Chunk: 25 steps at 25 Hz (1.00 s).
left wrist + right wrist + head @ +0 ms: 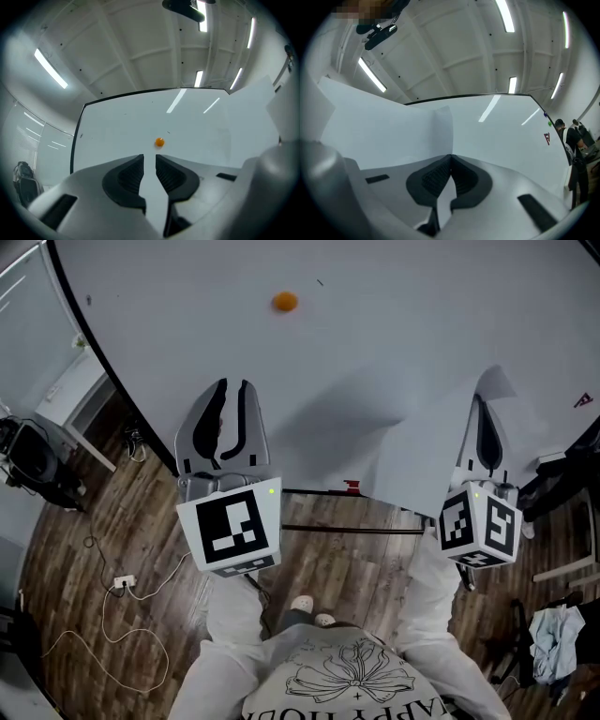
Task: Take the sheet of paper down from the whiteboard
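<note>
Shirt print (361, 707): pale letters under a flower drawing, upside down and cut by the frame edge; only "APPY" reads surely.
Red mark (546, 138): small sign like a letter F, on the whiteboard (497, 136) near its right edge.

The whiteboard (375, 334) bears one orange magnet (285, 302) and a small red mark (583, 400).

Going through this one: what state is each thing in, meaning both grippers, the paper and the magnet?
Left gripper: open, nothing between its jaws.
Right gripper: shut on the sheet of paper.
Sheet of paper: free of the magnet, bowed, held by the right gripper.
Magnet: stuck on the whiteboard, pinning nothing.
</note>
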Tool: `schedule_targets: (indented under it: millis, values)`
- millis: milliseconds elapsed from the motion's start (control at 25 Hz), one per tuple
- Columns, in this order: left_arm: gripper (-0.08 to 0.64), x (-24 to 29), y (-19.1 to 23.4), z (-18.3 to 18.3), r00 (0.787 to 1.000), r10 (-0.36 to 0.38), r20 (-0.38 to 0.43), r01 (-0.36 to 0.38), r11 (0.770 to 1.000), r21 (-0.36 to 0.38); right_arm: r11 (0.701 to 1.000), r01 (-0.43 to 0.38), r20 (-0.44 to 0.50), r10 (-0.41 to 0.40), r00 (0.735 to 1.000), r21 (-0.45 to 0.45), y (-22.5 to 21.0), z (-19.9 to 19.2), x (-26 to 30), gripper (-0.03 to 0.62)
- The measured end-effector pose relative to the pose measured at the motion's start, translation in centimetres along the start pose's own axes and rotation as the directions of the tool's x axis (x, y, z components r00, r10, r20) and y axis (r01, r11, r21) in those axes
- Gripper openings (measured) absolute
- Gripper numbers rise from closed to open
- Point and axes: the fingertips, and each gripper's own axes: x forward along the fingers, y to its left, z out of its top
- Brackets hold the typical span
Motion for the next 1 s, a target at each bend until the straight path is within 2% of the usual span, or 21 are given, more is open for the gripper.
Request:
schedule_targets:
  millis: [400,1000]
  values:
    - [0.038,-1.9,-0.4,-0.3,1.0,0.023,-0.018,-0.023,1.0,0.001,1.0,-0.017,-0.009,0.017,1.0,0.016,1.4,0.1,-1.3,0.002]
    - [0.032,-2.0,-1.7,-0.3,1.0,0.002,-0.013,-0.002,1.0,-0.002,0.999,-0.033,-0.02,0.033,0.999,0.011,2.2,-0.6,-1.3,0.002]
